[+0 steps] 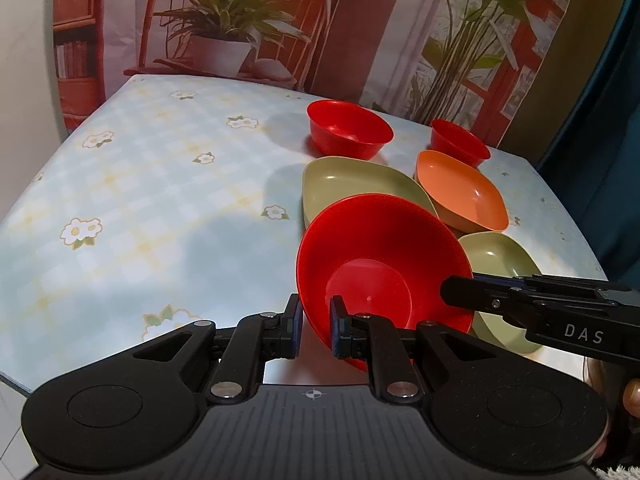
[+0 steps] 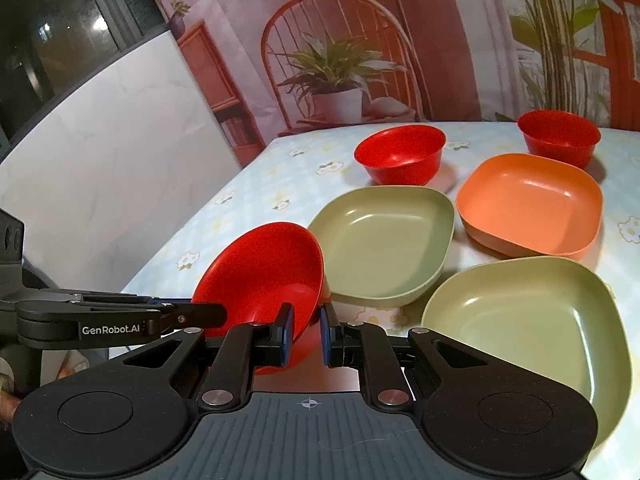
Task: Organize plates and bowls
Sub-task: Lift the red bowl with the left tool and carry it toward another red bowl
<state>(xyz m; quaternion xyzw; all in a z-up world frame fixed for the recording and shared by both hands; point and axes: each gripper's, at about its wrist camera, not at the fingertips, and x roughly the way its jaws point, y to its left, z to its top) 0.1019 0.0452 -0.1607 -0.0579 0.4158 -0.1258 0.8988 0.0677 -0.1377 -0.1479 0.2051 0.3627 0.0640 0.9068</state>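
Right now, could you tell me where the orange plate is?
The orange plate sits on the table's far right in the right wrist view, just in front of a small red bowl, beside a green plate.

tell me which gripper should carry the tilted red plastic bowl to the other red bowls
Probably left. Both the left gripper and right gripper pinch the tilted red plastic bowl's rim, but the left faces the far red bowls more directly.

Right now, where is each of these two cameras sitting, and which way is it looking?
Left wrist: rides the left gripper, looking down over its fingers at the held red bowl; the right gripper enters from the right.
Right wrist: rides the right gripper, facing the same bowl; the left gripper enters from the left.
Shared: the bowl, both grippers, the flowered table.
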